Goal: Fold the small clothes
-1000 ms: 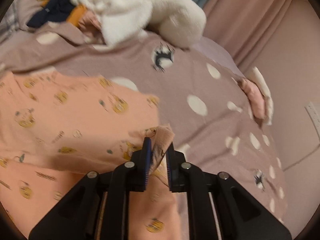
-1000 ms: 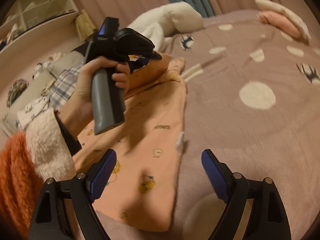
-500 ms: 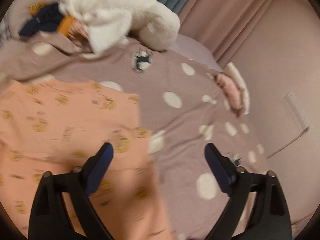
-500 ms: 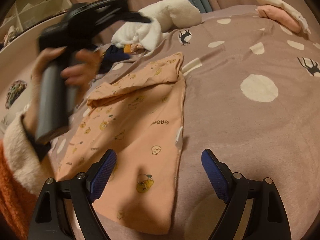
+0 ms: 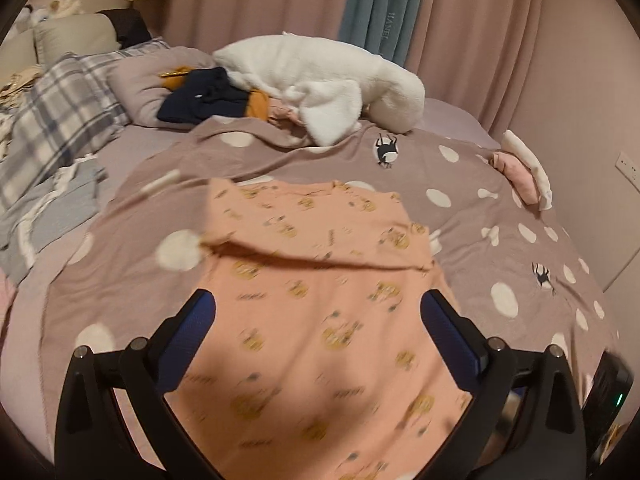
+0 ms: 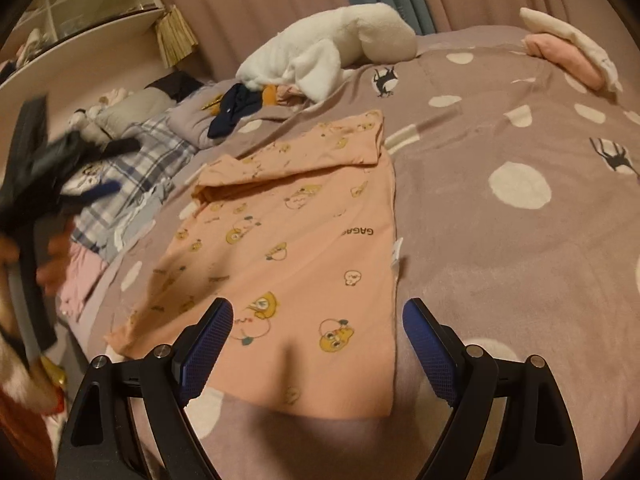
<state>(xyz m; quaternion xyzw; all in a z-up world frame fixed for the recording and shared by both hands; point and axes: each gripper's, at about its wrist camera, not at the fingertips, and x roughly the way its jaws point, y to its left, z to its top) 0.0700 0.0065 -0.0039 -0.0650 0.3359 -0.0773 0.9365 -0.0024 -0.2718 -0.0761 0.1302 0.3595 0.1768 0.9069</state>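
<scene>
A peach garment with yellow cartoon prints lies flat on the mauve spotted bedspread. Its far end is folded back over itself, and the fold edge runs across it. It also shows in the right wrist view. My left gripper is open and empty above the garment's near part. My right gripper is open and empty over the garment's near edge. The left gripper shows blurred at the left of the right wrist view, held in a hand.
A white plush toy lies at the head of the bed beside a heap of dark and orange clothes. Plaid pillows lie at the left. Folded pink and white clothes sit at the bed's right edge by the wall.
My left gripper let go of the garment's corner, opened, and pulled back toward the near end. The folded flap now lies flat. The right gripper stayed open and still.
</scene>
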